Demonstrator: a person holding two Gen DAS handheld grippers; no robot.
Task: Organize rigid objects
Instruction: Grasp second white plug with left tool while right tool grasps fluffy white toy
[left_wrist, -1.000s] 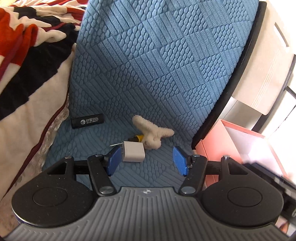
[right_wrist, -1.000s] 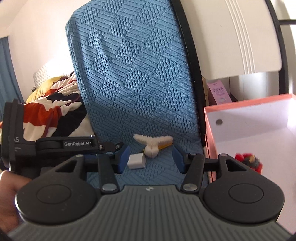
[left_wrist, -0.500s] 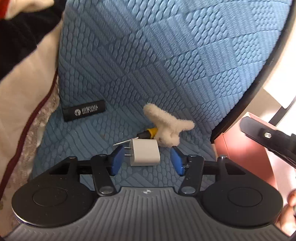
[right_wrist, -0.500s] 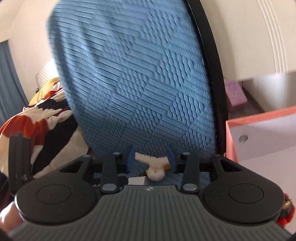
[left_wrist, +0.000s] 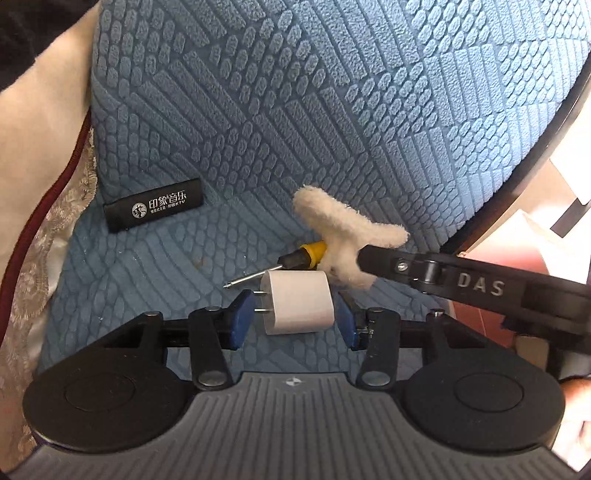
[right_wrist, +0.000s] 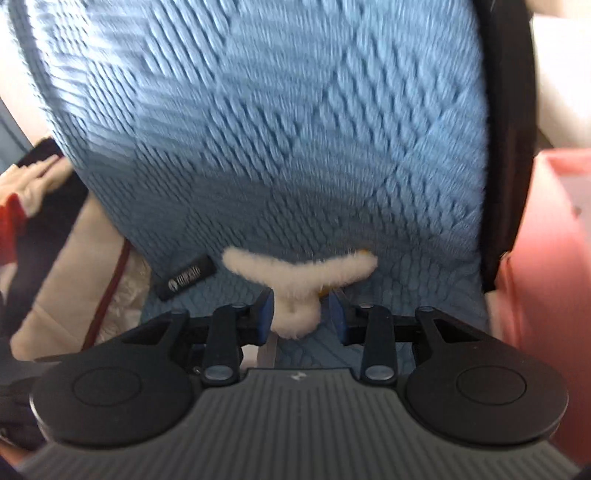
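Observation:
A white plug adapter (left_wrist: 297, 301) lies on the blue textured cover (left_wrist: 295, 110), between the blue pads of my open left gripper (left_wrist: 293, 317); small gaps show on both sides. Behind it lie a yellow-handled screwdriver (left_wrist: 295, 258) and a fluffy cream T-shaped piece (left_wrist: 343, 229). In the right wrist view my right gripper (right_wrist: 301, 314) is open around the stem of the fluffy piece (right_wrist: 297, 280); the pads are close to it and contact is not clear. The right gripper's body crosses the left wrist view (left_wrist: 480, 286).
A black lighter-like bar with white print (left_wrist: 153, 208) lies at the left on the cover, also in the right wrist view (right_wrist: 186, 277). A pink box (right_wrist: 546, 240) stands to the right, beyond the black frame edge (right_wrist: 506, 147). A blanket (left_wrist: 44, 155) borders the left.
Both grippers have moved forward and down. The left gripper's jaws have narrowed around the white adapter. The right gripper has come onto the fluffy piece and entered the left wrist view.

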